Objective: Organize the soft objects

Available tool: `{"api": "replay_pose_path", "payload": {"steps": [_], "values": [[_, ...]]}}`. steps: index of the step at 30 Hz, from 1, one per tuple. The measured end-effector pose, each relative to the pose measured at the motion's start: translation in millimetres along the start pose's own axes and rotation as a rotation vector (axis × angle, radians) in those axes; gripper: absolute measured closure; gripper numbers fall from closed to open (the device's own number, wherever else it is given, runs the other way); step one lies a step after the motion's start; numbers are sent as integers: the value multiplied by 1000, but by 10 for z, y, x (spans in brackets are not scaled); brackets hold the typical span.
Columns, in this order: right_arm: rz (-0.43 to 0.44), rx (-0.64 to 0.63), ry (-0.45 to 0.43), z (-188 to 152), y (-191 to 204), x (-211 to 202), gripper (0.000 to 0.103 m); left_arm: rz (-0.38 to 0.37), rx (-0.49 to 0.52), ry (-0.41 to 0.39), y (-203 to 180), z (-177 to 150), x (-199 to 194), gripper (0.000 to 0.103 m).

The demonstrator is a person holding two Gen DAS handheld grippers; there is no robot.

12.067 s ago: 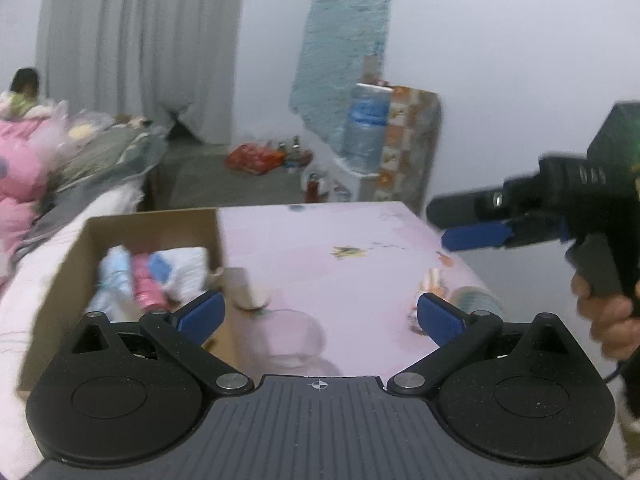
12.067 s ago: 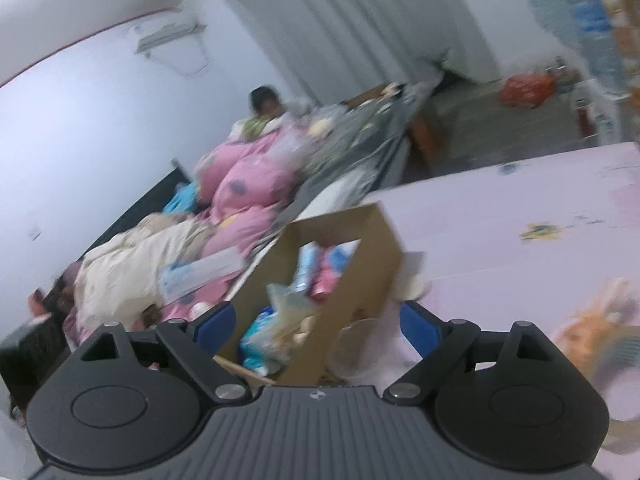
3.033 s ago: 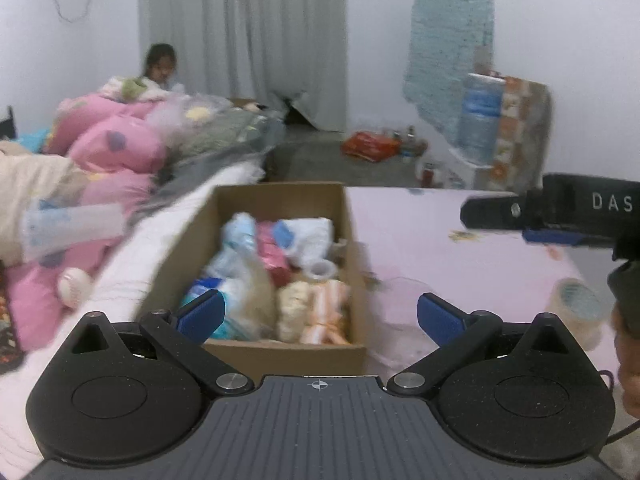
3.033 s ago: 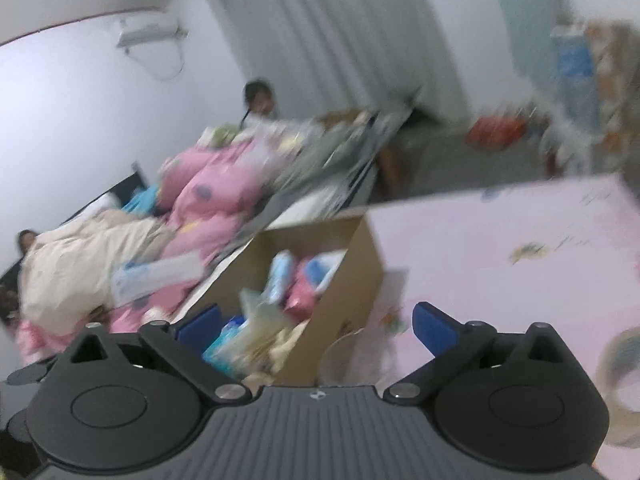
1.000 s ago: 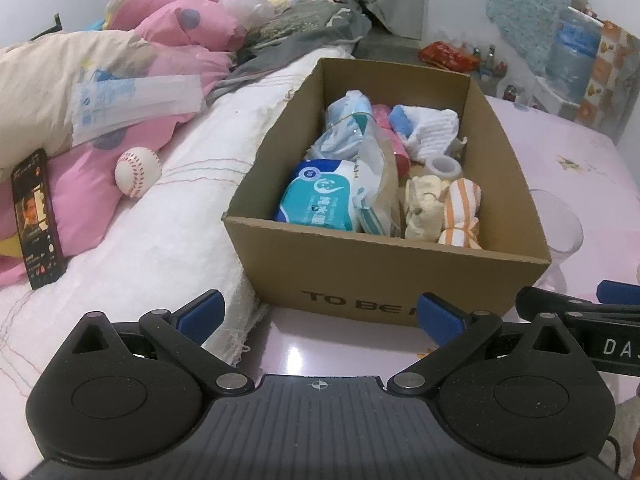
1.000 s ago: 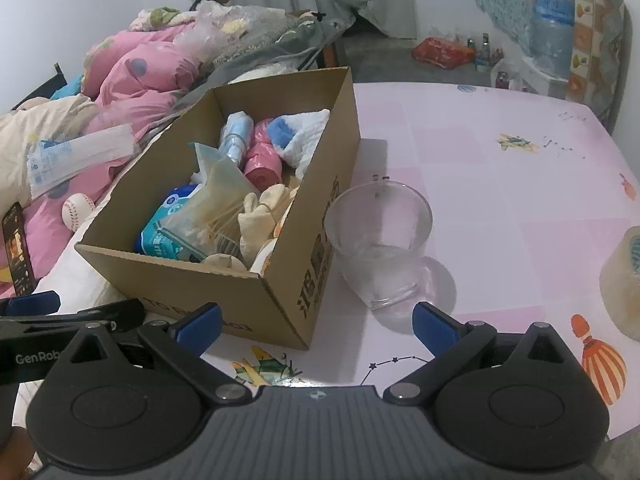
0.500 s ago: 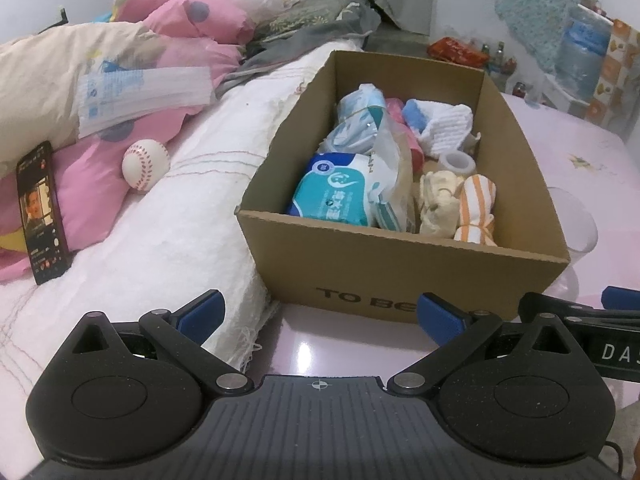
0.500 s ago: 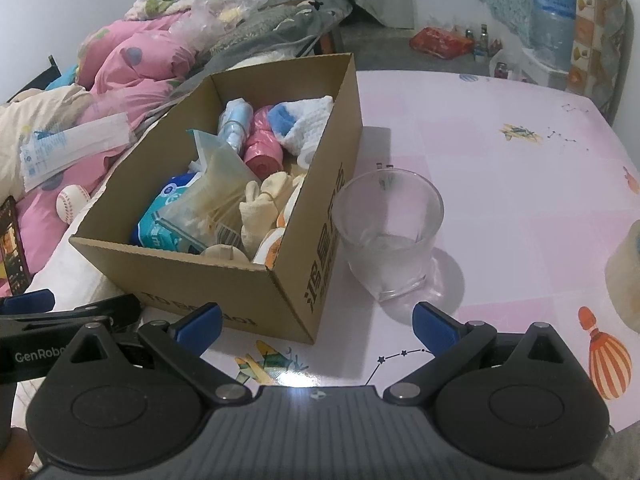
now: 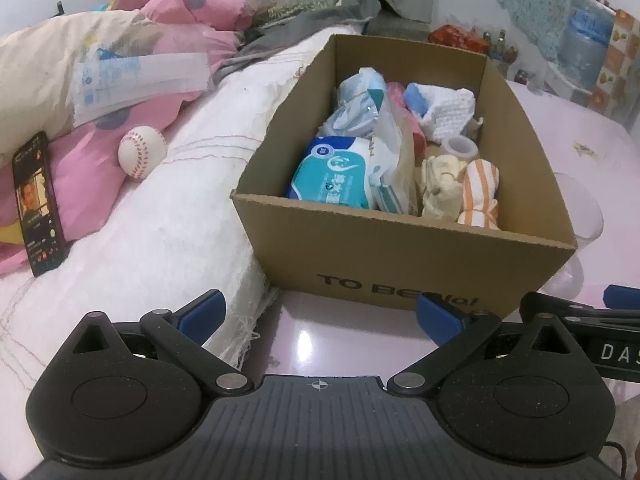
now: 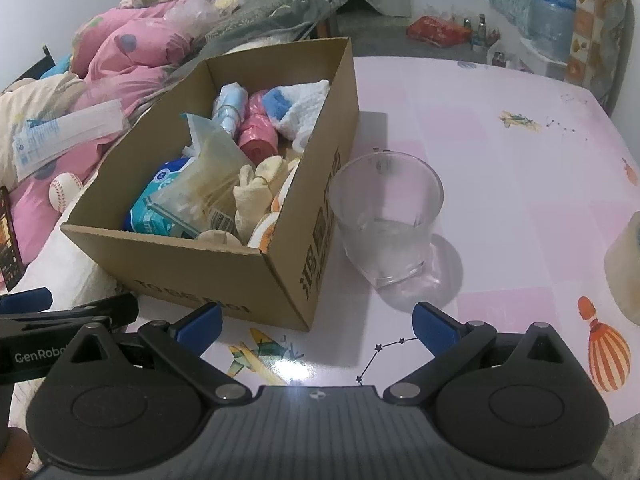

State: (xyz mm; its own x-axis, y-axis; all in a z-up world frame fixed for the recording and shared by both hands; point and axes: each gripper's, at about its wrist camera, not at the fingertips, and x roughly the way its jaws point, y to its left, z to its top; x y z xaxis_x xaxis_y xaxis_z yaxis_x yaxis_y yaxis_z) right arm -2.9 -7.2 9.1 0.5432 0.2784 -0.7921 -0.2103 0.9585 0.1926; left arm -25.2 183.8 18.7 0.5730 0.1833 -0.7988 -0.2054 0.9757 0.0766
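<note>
An open cardboard box (image 9: 404, 264) stands on the pink table (image 10: 500, 168), also in the right wrist view (image 10: 224, 268). It holds soft things: a blue wipes pack (image 9: 332, 176), a clear bag (image 10: 204, 184), cream socks (image 9: 438, 184), an orange striped cloth (image 9: 480, 192), a white knit cloth (image 9: 448, 112), a pink roll (image 10: 258, 130). My left gripper (image 9: 320, 312) is open and empty in front of the box. My right gripper (image 10: 316, 326) is open and empty at the box's near right corner.
A clear plastic cup (image 10: 386, 216) stands right of the box. A tape roll (image 10: 626, 264) sits at the table's right edge. Left of the box is a bed with a white blanket (image 9: 152, 216), a baseball (image 9: 142, 152), a phone (image 9: 38, 204) and pink pillows (image 9: 172, 4).
Both grippers swung down from looking across the room and moved closer to the box over the last second. Both stayed open and empty.
</note>
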Motion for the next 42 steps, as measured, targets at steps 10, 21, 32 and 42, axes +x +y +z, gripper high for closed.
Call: {"api": "replay_pose_path", "payload": {"steps": [10, 21, 32, 42], "values": [[-7, 9, 4, 12, -39, 0, 55, -15, 11, 4, -36, 23, 17, 1], [-16, 6, 14, 6, -22, 11, 55, -20, 12, 13, -35, 12, 36, 1], [-23, 9, 35, 2, -38, 20, 55, -20, 13, 16, -46, 8, 46, 1], [-35, -4, 60, 12, -4, 41, 55, -26, 5, 36, -25, 5, 85, 2]]}}
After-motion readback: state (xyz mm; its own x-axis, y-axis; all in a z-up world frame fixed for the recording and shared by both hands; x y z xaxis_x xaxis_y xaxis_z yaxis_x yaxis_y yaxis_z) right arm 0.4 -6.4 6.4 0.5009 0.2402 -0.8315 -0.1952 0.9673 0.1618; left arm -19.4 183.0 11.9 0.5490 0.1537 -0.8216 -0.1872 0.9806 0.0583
